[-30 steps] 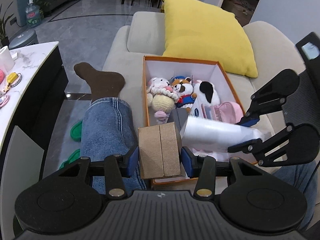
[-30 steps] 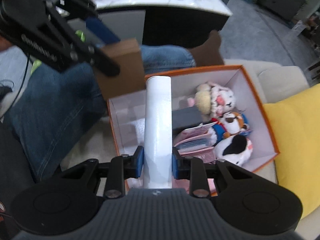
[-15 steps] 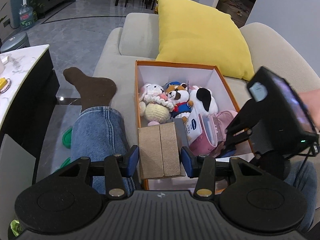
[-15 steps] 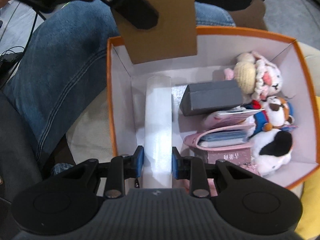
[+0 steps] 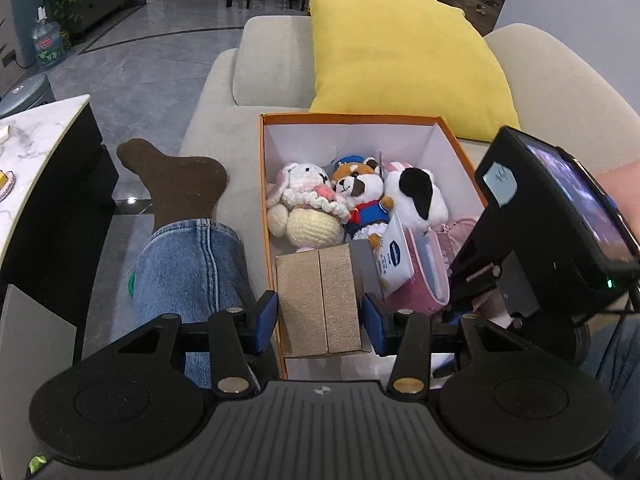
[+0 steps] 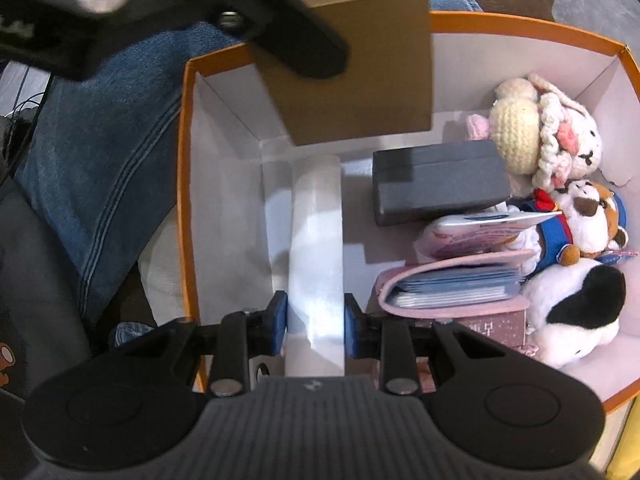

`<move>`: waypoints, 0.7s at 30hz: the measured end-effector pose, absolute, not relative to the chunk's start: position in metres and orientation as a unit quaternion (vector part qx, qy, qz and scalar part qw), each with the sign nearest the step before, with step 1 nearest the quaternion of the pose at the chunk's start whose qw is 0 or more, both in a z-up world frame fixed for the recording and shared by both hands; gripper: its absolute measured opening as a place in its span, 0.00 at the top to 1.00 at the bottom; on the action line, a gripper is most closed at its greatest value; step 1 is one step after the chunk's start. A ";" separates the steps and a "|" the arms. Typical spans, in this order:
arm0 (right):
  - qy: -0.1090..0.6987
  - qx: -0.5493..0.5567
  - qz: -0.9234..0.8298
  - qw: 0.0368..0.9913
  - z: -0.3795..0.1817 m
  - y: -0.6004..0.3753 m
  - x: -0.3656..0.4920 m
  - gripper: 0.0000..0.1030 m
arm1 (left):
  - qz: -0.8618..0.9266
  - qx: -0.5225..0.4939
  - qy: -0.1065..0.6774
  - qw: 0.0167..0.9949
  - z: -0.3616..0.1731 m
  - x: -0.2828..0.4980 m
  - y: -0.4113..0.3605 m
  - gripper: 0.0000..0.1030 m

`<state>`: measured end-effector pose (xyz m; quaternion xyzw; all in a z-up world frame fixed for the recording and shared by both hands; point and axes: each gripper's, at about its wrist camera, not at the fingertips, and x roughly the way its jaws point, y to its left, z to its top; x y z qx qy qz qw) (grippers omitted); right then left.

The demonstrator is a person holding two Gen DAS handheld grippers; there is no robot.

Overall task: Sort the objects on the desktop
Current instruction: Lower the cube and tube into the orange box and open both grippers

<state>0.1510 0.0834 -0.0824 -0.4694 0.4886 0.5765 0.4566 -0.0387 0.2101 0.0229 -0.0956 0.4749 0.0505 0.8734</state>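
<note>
An orange box [image 5: 348,117] with a white inside sits on the sofa. My left gripper [image 5: 320,320] is shut on a brown cardboard box [image 5: 320,300], which hangs over the orange box's near end. In the right wrist view that brown box [image 6: 360,72] is above the orange box's [image 6: 182,200] far wall. My right gripper [image 6: 315,316] points down into the orange box, shut on a white roll [image 6: 316,240] whose far end reaches the box floor. Beside the roll lie a dark grey case [image 6: 436,184], a pink pouch [image 6: 452,288] and three plush toys [image 5: 360,196].
A yellow cushion [image 5: 400,52] leans on the beige sofa [image 5: 272,60] behind the orange box. A person's leg in jeans [image 5: 192,264] with a brown sock [image 5: 180,184] lies along the box's left side. A marble-topped table [image 5: 36,128] stands at the far left.
The right gripper has tipped downward and sunk, carrying the white roll from above the orange box down inside it. The left gripper has edged forward with the brown box.
</note>
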 end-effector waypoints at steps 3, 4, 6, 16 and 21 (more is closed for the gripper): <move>0.478 -0.479 0.581 0.451 -0.079 0.081 0.145 0.70 | 0.060 -0.085 0.476 0.873 0.023 -0.034 0.208 0.49; 0.477 -0.479 0.583 0.451 -0.077 0.080 0.144 0.70 | 0.064 -0.080 0.478 0.872 0.022 -0.032 0.207 0.49; 0.471 -0.483 0.580 0.457 -0.074 0.076 0.141 0.70 | 0.070 -0.076 0.483 0.870 0.020 -0.028 0.206 0.49; 0.419 -0.416 0.568 0.574 -0.028 0.034 0.143 0.64 | 0.108 0.009 0.505 0.856 0.000 -0.011 0.177 0.48; 0.412 -0.386 0.551 0.614 -0.023 0.011 0.138 0.64 | 0.135 0.060 0.498 0.854 -0.007 -0.007 0.156 0.48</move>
